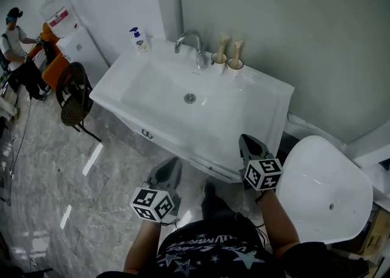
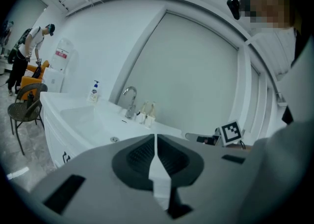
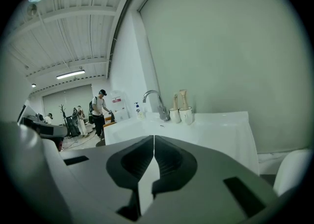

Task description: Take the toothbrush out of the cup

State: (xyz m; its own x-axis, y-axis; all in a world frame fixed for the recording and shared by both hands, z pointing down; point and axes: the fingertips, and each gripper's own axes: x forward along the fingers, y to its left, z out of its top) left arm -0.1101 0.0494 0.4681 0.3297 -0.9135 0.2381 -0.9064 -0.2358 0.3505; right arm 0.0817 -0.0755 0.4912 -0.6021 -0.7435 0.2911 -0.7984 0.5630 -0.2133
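Toothbrush (image 1: 223,45): tan slender stick, upright in a white cup (image 1: 219,60) just right of the faucet (image 1: 194,44), at the back of the surface (image 1: 263,95); a second cup (image 1: 235,63) just beside it holds another alike. Judged light, stiff and smooth, apt to pivot in a pinch; best taken on the exposed stem above the rim and drawn straight up, lest the cup tip. Left claw (image 1: 172,166) and right claw (image 1: 245,141): jaws pressed together, nothing between, well apart from the cups. Surface: glossy white washstand top, probably slick, basin sunk in it, soap bottle (image 1: 138,39) at the far left corner. Room: pale wall (image 1: 274,14) behind, grey marbled floor (image 1: 55,173), chair (image 1: 74,94) at left.
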